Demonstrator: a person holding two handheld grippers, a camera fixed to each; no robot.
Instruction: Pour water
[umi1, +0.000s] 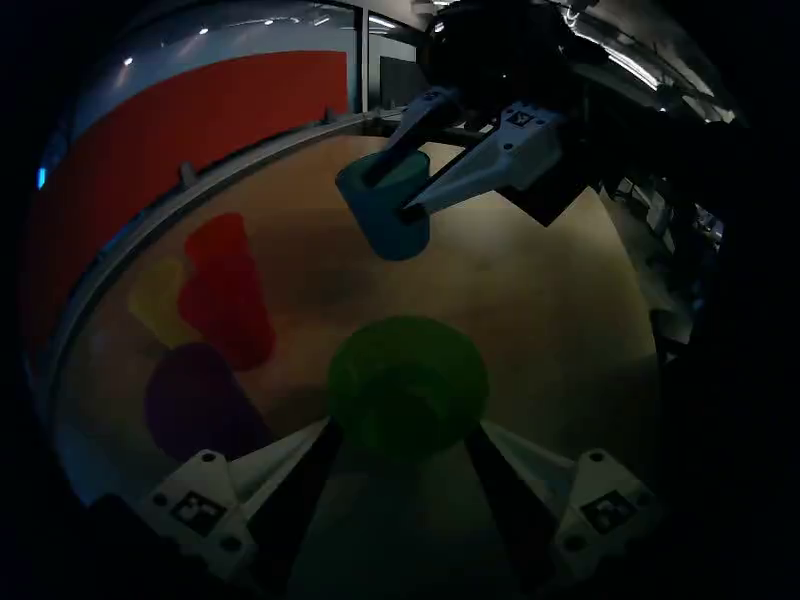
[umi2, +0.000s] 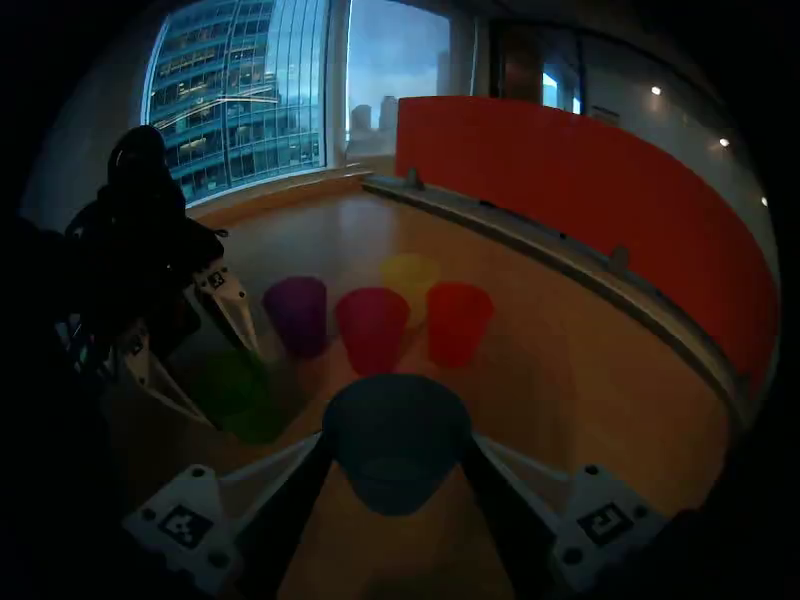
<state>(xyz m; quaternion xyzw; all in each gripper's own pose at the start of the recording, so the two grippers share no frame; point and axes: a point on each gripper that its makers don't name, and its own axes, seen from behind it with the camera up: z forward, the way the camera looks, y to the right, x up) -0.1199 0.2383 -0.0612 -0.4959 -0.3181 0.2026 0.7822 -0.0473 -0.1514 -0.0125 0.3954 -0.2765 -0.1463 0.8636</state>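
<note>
Dim light, and the wooden counter (umi2: 600, 400) spreads wide under everything, with the long red partition (umi2: 600, 190) running along its far edge and a tall window (umi2: 240, 90) beyond showing high-rise blocks.

Now the tools. The left tool (umi1: 400, 428) sits partly closed, both fingers set against the sides of the green cup (umi1: 408, 380). The cup's mouth faces the camera and it rides right between the fingertips. In the right gripper view that same cup is a dark green shape low on the left, wedged between the left tool's pale fingers.

The right tool (umi2: 395, 445) is narrowed the same way around the blue cup (umi2: 395, 415), one finger on each side, open mouth turned up toward the lens. From the left gripper view the blue cup hangs beyond the green one, pinched at its rim end and leaning off upright.

And the cups waiting on the counter: a purple cup (umi2: 297, 315), a red cup (umi2: 372, 328) and an orange-red cup (umi2: 458, 320) stand in a close row just beyond the blue cup, with a yellow cup (umi2: 410, 272) tucked behind them.
</note>
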